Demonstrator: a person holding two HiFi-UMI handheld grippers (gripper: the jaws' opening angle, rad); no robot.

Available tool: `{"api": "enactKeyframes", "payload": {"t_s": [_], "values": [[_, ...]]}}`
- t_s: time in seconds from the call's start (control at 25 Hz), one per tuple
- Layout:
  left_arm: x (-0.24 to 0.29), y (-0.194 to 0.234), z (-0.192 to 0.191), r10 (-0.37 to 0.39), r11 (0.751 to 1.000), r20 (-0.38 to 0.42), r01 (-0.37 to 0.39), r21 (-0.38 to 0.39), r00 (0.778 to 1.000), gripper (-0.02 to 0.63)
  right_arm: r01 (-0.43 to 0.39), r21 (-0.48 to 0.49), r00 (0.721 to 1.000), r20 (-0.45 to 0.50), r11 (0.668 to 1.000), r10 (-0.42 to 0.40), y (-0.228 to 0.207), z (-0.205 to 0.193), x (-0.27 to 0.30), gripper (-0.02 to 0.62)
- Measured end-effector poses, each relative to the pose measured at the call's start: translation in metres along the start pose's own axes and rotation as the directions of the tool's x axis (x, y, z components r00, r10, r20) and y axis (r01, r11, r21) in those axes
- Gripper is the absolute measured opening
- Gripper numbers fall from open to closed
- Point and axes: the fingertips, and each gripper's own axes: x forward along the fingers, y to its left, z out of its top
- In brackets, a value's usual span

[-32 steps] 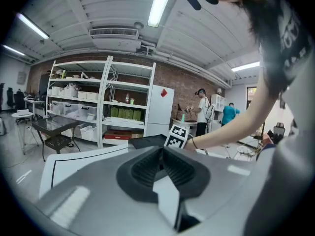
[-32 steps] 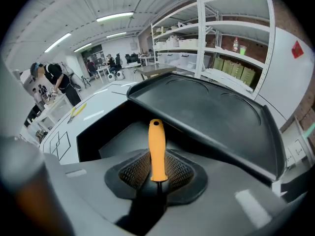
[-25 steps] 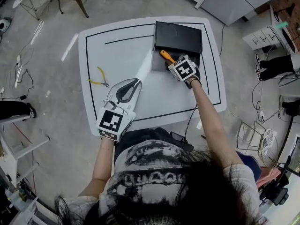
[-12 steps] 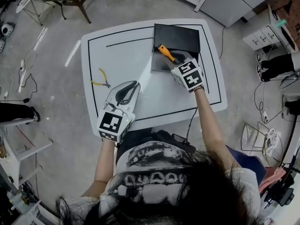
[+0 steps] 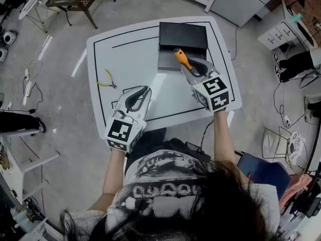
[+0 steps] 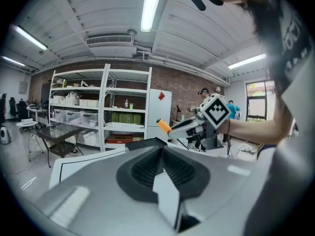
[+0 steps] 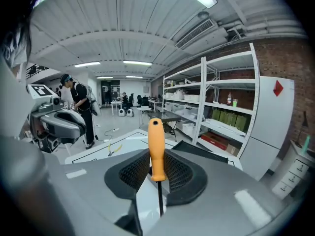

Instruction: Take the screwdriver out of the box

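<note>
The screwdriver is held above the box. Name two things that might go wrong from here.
1. The right gripper pinches the screwdriver only at the handle's shaft end. Most of the orange handle sticks out past the jaws, so it may swivel or slip.
2. It hangs over the open box, so a slip would likely drop it inside.

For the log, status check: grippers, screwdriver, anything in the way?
Right gripper shut on orange-handled screwdriver, held in air above black box. Left gripper shut, empty, over white table. Nothing blocking; yellow pliers lie well aside.
</note>
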Motion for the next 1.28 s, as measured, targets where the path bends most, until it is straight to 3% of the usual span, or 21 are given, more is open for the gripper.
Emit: {"api": "enactKeyframes", "payload": {"t_s": [0.84, 1.28], "values": [[-0.087, -0.149, -0.008, -0.033, 0.997, 0.050, 0.029, 0.074, 0.998, 0.000, 0.001, 0.071, 0.998, 0.057, 0.998, -0.005, 0.099, -0.070, -0.176, 0.097], [-0.137, -0.225, -0.026, -0.046, 0.994, 0.031, 0.042, 0.100, 0.998, 0.000, -0.007, 0.083, 0.996, 0.093, 0.996, -0.001, 0.144, -0.099, -0.248, 0.097]]}}
